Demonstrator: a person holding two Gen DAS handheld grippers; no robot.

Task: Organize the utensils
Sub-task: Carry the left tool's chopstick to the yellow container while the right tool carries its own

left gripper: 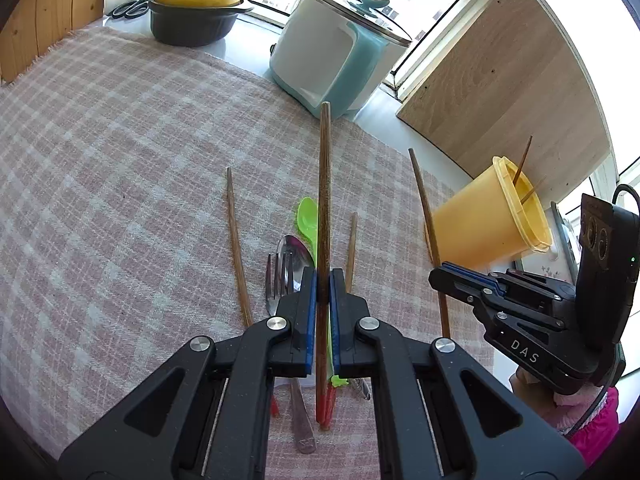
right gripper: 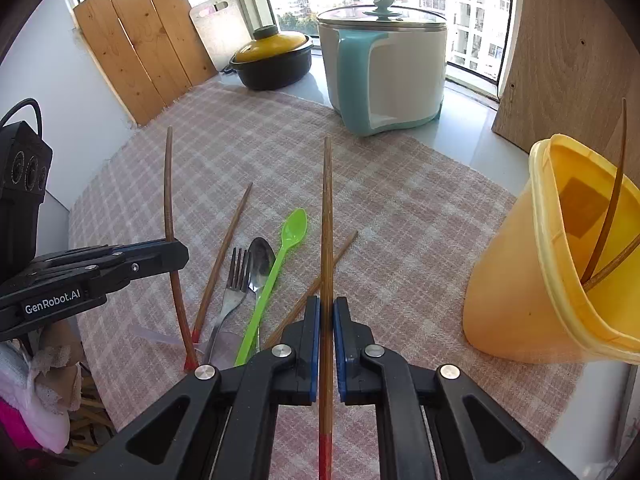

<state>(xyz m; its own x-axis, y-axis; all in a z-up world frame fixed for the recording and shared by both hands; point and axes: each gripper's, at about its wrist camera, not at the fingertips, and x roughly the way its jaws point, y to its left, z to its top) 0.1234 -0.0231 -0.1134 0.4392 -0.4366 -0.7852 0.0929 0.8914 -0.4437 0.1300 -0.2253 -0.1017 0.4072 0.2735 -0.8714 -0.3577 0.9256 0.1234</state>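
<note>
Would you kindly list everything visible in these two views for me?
loose chopsticks: two, brown, on the cloth
cup chopsticks: two, brown, inside the cup
plastic spoon: one, green, mid-cloth
metal spoon: one, silver, beside the fork
fork: one, silver, mid-cloth
cup: one, yellow, cloth's right edge
pot: one, black with a yellow lid, by the window
cooker: one, white and teal, by the window
cloth: one, pink check, on the counter
left gripper: black, shut on the left chopstick
right gripper: black, shut on the right chopstick

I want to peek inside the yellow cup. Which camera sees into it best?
The right wrist view: the yellow cup is close and its mouth faces the camera, showing two sticks inside. The left wrist view shows the cup smaller, mostly from the side.
</note>
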